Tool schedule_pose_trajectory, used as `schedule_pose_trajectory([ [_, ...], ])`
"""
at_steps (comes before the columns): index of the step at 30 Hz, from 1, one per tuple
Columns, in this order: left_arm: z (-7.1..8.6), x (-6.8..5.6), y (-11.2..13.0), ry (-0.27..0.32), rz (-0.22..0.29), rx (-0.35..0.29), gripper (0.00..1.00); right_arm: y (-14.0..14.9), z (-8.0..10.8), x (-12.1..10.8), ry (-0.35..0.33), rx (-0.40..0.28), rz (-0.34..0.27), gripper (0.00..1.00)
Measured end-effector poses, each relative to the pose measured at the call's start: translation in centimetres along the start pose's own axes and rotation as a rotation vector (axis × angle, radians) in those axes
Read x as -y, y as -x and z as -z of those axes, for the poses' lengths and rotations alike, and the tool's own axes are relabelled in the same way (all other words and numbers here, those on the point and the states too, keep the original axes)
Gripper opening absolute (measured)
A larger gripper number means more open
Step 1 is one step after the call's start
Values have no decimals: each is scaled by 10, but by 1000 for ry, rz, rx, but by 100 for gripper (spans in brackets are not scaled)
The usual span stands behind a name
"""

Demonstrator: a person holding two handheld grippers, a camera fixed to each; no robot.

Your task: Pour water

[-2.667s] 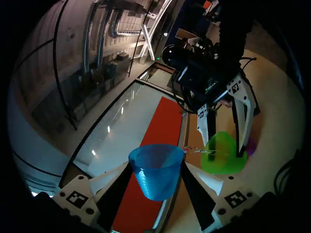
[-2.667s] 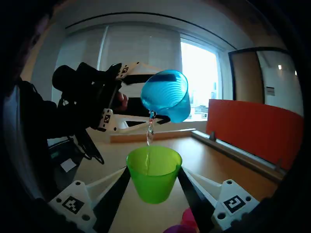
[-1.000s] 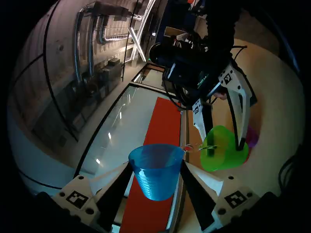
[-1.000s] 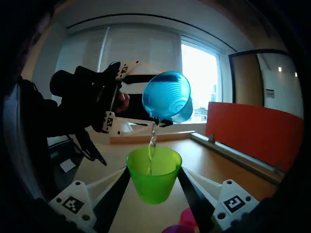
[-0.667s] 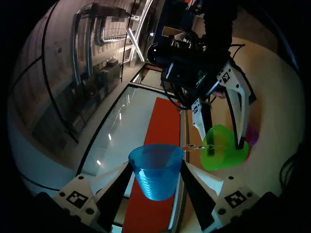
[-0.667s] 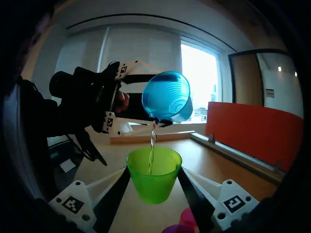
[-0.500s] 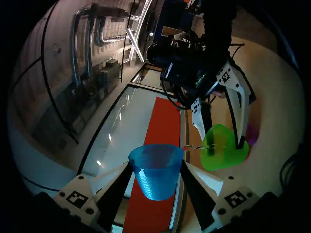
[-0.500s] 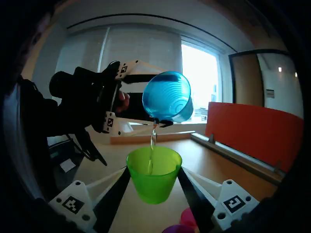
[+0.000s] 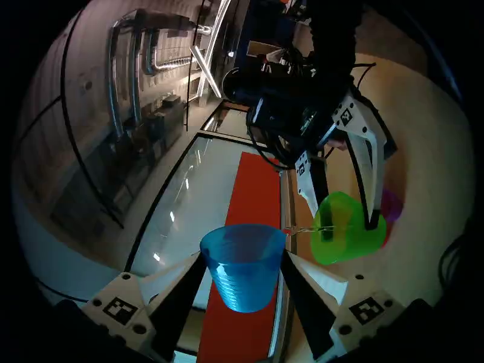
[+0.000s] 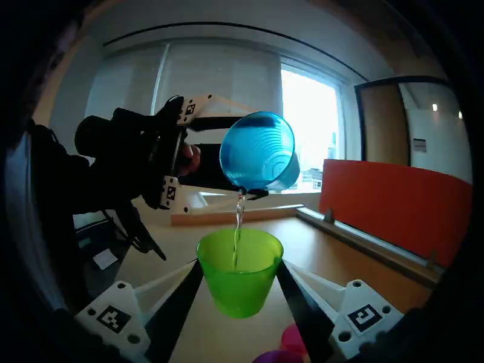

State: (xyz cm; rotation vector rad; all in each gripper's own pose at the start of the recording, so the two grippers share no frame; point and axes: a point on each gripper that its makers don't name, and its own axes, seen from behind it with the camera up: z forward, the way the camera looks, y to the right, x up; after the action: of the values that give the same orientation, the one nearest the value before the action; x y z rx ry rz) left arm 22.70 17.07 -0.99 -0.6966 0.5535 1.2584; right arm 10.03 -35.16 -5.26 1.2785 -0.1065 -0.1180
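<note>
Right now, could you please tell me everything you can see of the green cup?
The green cup is translucent lime plastic, tapered, with its open rim up. It is held upright over the wooden table, clamped between the two fingers of the right tool. A thin stream of water falls into it from the tilted blue cup above; the level inside is hard to judge.

left claw point(image 9: 243, 266) | white fingers point(image 9: 162, 277) | black pads point(image 9: 181, 296) | square tags point(image 9: 118, 310) | black cables point(image 10: 148, 245)
</note>
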Motion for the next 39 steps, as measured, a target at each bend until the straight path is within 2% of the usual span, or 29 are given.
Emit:
schedule_pose_trajectory([
  [24,-6,0,-2,7,-65,-2,85,0,2,-1,1,0,8,88],
  [39,-3,2,-5,9,-117,-1,85,-1,6,0,4,3,16,88],
])
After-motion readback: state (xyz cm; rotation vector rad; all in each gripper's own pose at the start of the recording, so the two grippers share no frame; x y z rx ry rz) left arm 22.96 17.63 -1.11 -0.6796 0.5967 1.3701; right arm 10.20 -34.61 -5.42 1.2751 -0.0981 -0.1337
